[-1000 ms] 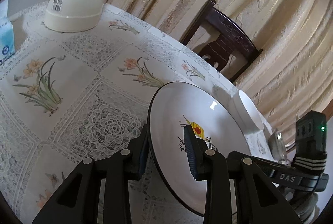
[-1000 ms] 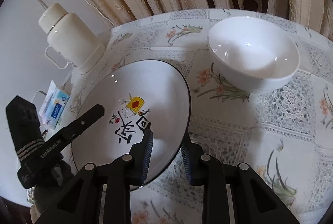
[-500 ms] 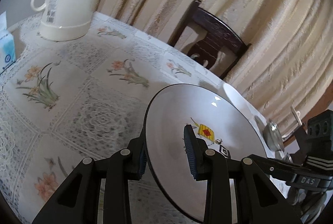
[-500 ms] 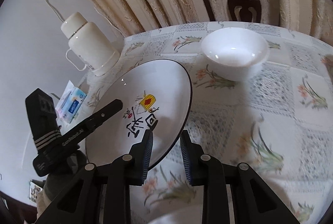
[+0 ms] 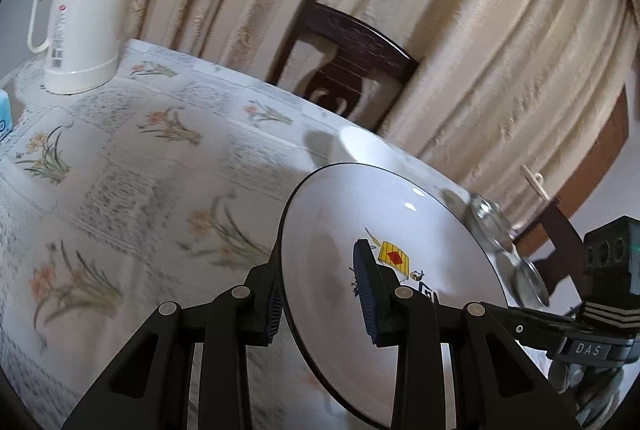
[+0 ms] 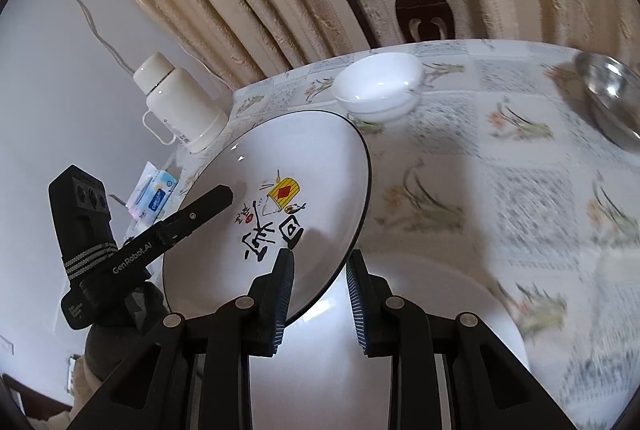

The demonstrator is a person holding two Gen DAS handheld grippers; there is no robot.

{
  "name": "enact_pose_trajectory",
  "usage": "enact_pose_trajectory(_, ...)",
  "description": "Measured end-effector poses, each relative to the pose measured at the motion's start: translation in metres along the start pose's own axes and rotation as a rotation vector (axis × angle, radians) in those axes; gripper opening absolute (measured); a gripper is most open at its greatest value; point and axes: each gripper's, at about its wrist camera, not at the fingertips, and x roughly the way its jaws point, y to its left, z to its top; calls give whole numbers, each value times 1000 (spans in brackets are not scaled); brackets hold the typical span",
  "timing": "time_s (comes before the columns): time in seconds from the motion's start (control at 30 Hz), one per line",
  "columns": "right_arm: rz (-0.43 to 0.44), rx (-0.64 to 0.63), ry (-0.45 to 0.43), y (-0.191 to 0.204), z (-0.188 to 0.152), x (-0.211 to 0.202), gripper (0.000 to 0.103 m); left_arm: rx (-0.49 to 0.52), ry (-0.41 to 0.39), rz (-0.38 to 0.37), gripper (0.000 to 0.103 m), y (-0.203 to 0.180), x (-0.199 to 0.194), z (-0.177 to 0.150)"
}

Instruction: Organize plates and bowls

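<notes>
Slippage is our worry: we carry the plate [image 6: 280, 198] tilted above the tabletop [image 6: 500, 158] and a white dish [image 6: 420, 318], left hand-held gripper [image 5: 320, 294] and right hand-held gripper [image 6: 320, 294] each clenched on 1 rim edge.

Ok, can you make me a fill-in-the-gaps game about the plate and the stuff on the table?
1. Both grippers, the left gripper and the right gripper, hold the same painted ____.
2. The painted plate has a thin ____ rim.
3. The white bowl sits on the ____ tablecloth.
4. Behind the table stands a dark wooden ____.

Missing words: plate; black; flowered; chair
</notes>
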Motion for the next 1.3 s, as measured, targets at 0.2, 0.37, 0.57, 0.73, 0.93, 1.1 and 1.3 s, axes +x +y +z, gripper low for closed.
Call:
enact_pose_trajectory(0.2,2,51,-10,-21,-27,-28,29,69,44,-26,33,-36,-11,-23)
enact_pose_trajectory(0.37,-1,82,-8,-36,-48,-40,29,98,89,-35,33,-56,-12,-44)
enact_pose_trajectory(0.57,0,109,-4,-50,-66,-47,29,119,115,-36,33,-71,-11,-59)
enact_pose_trajectory(0.73,3,123,-4,-58,-77,-52,29,135,138,-29,33,-80,-9,-72)
enact_pose_trajectory(0.93,1,144,-3,-65,-86,-53,29,141,175,-16,33,-83,-4,-88)
enact_pose_trajectory(1.1,-1,156,3,-70,-92,-53,29,148,197,-10,33,-84,0,-94)
enact_pose_trajectory(1.3,-14,145,-3,-68,-93,-54,29,158,220,3,36,-88,2,-98)
